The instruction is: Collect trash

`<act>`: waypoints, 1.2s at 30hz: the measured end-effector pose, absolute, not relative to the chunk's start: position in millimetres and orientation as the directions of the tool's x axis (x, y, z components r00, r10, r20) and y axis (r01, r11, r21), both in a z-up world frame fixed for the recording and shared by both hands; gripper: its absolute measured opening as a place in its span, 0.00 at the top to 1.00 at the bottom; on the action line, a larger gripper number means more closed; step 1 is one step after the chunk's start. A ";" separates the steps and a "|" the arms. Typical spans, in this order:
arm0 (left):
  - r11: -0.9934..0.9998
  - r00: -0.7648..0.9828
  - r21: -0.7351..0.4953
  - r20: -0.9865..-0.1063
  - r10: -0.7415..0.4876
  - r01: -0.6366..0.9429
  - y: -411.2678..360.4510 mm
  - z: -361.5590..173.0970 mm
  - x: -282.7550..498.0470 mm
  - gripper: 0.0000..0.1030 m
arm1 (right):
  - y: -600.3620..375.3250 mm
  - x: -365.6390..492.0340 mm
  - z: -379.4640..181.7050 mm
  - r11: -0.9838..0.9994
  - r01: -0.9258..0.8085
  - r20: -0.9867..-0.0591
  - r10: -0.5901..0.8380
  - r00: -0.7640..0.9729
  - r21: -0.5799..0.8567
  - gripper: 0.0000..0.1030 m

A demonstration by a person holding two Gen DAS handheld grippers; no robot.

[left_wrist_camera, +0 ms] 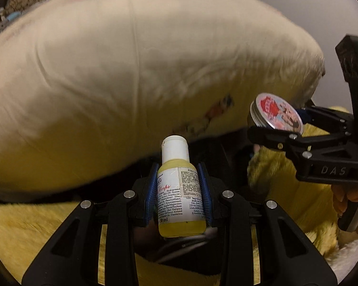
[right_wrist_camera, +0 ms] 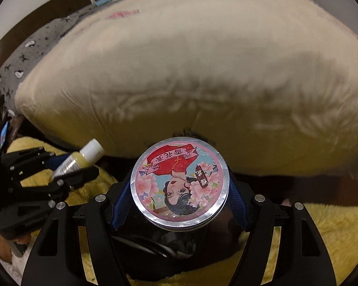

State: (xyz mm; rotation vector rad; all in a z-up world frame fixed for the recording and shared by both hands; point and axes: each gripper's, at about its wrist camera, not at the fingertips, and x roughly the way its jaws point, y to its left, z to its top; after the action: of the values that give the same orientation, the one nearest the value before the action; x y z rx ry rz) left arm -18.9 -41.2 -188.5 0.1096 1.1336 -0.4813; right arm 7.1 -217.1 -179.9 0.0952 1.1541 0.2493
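Left gripper (left_wrist_camera: pixel 181 191): I have its blue pads pinching the small lotion bottle (left_wrist_camera: pixel 180 190) at the labelled waist, cap pointing away from me.
Bottle handling: I judge it light and stiff plastic with a slick label; the mid-body hold looks sound to me, and a hold nearer the cap would let it pivot.
Right gripper (right_wrist_camera: pixel 179 190): spread fairly wide but clamped on the round tin (right_wrist_camera: pixel 179 182), pads on its rim at opposite sides, the printed lid facing my camera.
Tin handling: rigid metal, probably light, with a smooth curved wall; I expect it could slip or rotate if my squeeze slackens, so across the full width is the place to hold.
Where both are: carried in the air, side by side, above the yellow fleece blanket (right_wrist_camera: pixel 334 233) on the bed.
Ahead: a big cream pillow (left_wrist_camera: pixel 136 76) fills the far side and blocks the way forward.
Beyond: grey patterned bedding (right_wrist_camera: pixel 35 50) behind it.
Bin: none in sight.
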 end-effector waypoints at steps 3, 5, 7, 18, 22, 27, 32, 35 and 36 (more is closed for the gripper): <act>0.894 0.266 -0.173 -0.916 -0.300 0.413 -44.0 -214.2 -19.0 0.70 | -214.9 8.7 -196.6 0.965 -0.121 -0.911 0.261 0.320 0.234 0.31; 0.895 0.242 -0.171 -0.927 -0.288 0.412 -45.7 -223.8 -19.8 0.70 | -212.8 9.0 -206.5 0.964 -0.109 -0.920 0.265 0.289 0.243 0.31; 0.893 0.221 -0.173 -0.933 -0.284 0.416 -47.2 -229.7 -19.4 0.70 | -211.6 9.7 -211.3 0.962 -0.101 -0.923 0.271 0.275 0.252 0.31; 0.915 0.256 -0.154 -0.931 -0.261 0.372 -36.6 -216.4 -13.3 0.43 | -221.9 17.8 -201.3 0.969 -0.051 -0.918 0.245 0.311 0.241 0.24; 0.928 0.317 -0.133 -0.915 -0.250 0.348 -26.3 -194.8 -13.3 0.33 | -227.0 17.4 -171.5 0.976 -0.053 -0.894 0.214 0.394 0.210 0.15; 0.943 0.453 -0.079 -0.862 -0.227 0.323 -14.3 -144.7 -13.4 0.16 | -225.9 7.3 -115.1 0.985 -0.070 -0.810 0.167 0.562 0.155 0.06; 0.961 0.634 0.005 -0.753 -0.178 0.276 -4.9 -83.6 -20.6 0.08 | -224.6 -4.8 -55.5 0.992 -0.038 -0.690 0.109 0.715 0.116 0.03; 0.973 0.710 0.004 -0.685 -0.165 0.230 3.6 -51.4 -26.1 0.08 | -219.2 -14.0 -26.8 0.998 -0.048 -0.631 0.069 0.772 0.050 0.03; 0.976 0.729 0.002 -0.665 -0.160 0.216 5.2 -44.4 -30.4 0.08 | -220.1 -13.3 -20.7 0.998 -0.047 -0.621 0.062 0.781 0.041 0.03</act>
State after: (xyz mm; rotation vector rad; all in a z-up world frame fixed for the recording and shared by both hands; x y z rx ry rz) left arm -30.4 5.2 -44.4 0.0807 0.7246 -0.2074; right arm -13.3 -220.1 -20.7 0.0238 0.6715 0.0589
